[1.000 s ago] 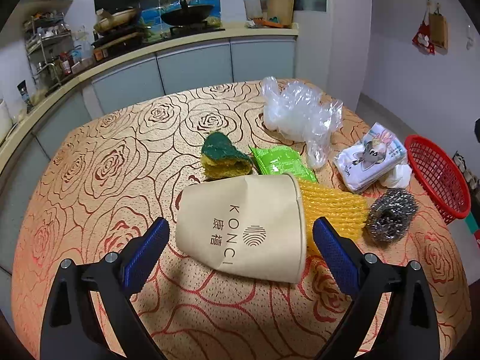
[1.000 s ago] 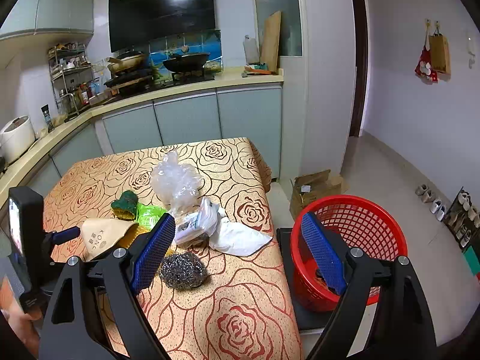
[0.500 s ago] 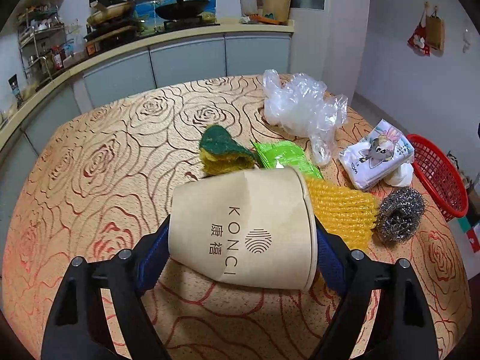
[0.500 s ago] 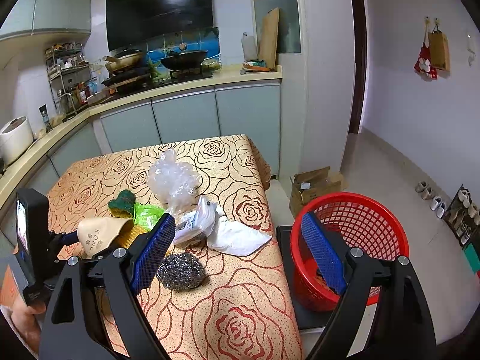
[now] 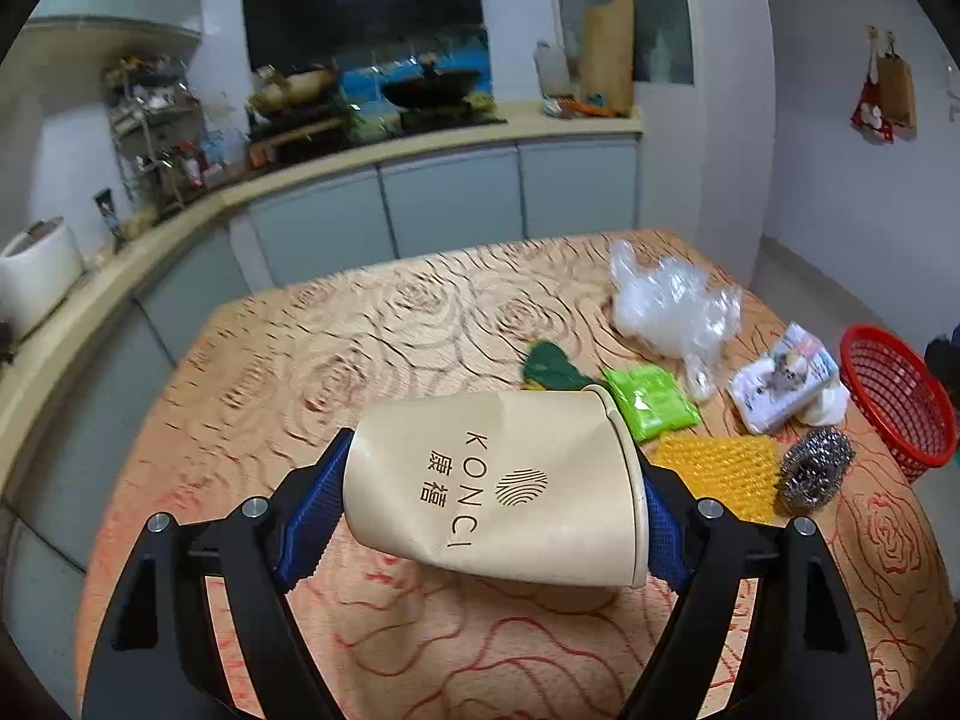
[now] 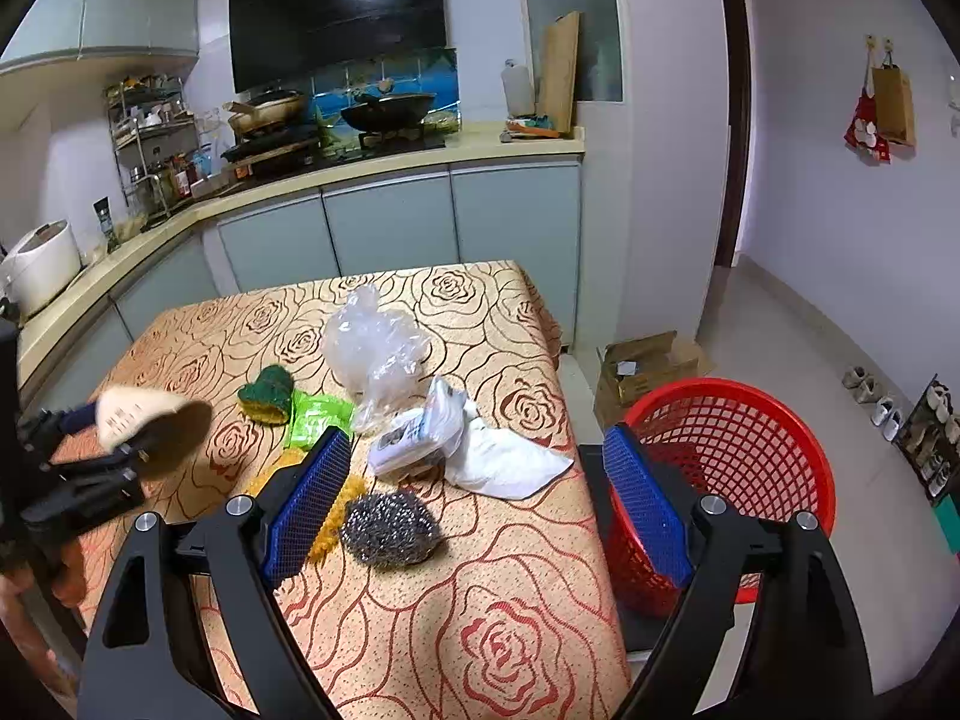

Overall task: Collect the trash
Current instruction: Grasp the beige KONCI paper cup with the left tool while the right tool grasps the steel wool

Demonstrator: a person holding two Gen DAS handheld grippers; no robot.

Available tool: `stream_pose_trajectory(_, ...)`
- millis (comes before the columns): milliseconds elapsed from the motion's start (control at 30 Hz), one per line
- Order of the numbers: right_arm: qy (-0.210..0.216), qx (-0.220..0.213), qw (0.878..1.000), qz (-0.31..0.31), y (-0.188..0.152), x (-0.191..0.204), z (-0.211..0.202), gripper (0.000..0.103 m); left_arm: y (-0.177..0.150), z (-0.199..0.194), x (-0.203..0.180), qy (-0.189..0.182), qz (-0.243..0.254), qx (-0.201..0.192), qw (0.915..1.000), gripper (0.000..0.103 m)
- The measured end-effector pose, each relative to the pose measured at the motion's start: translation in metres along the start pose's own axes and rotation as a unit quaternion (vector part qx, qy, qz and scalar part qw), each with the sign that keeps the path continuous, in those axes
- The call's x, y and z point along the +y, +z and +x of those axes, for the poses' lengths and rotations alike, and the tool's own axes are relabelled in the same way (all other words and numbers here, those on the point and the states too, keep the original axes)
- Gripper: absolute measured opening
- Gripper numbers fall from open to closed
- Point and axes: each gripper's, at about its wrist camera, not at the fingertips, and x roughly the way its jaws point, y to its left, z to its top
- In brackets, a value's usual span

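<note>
1. The left gripper [image 5: 489, 507] has its blue-padded fingers [image 5: 309, 525] pressed against both ends of a beige paper cup [image 5: 498, 480], one at the base and one at the rim; the cup lies sideways between them, dented, raised clear of the table [image 5: 360, 360].
2. The cup wall reads "KONCI" beside two Chinese characters and a striped oval logo.
3. The right gripper [image 6: 477, 504] stands wide apart and holds nothing; one finger is over the table's right edge, the other in front of the red basket [image 6: 750, 450].
4. That basket sits off the table, just past its right edge.
5. Near the right edge lie a steel wool scourer [image 6: 390, 528], a yellow mesh scrubber [image 5: 717, 471], and a tissue pack [image 5: 780, 378] with a cartoon print whose lettering is too small to read, touching a white paper napkin [image 6: 510, 462].
6. Toward the table's middle are a green packet [image 5: 651, 399], a green-and-yellow sponge [image 6: 267, 393], and a crumpled clear plastic bag [image 5: 672, 306].
7. A cardboard box [image 6: 648, 366] is on the floor beyond the basket.
</note>
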Motion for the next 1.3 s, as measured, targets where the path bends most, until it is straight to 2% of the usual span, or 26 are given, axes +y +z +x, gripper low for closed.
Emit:
stream_pose_trajectory(167,0.008,0.009,1.000,-0.006,-0.006,0.008,0.007,0.084,0.007,-0.020,0.013,0.029,-0.011,-0.030,0.9991,0.079)
stream_pose_trajectory(500,0.024,0.051,0.998,-0.028,-0.024,0.030,0.039,0.083,0.010,-0.039,0.031,0.041,-0.031,-0.050,0.9974,0.079)
stream_pose_trajectory(733,0.040,0.089,0.995,-0.033,-0.033,0.039,0.062,0.066,0.010,-0.039,0.040,0.046,-0.040,-0.051,0.9968,0.079)
stream_pose_trajectory(1000,0.045,0.110,0.992,-0.036,-0.040,0.042,0.077,0.049,0.009,-0.038,0.042,0.049,-0.043,-0.050,0.9966,0.079)
stream_pose_trajectory(1167,0.048,0.108,0.992,-0.040,-0.040,0.043,0.075,0.042,0.010,-0.039,0.043,0.051,-0.044,-0.051,0.9964,0.079)
stream_pose_trajectory(1300,0.050,0.097,0.993,-0.042,-0.036,0.043,0.064,0.041,0.010,-0.042,0.042,0.054,-0.044,-0.053,0.9962,0.079)
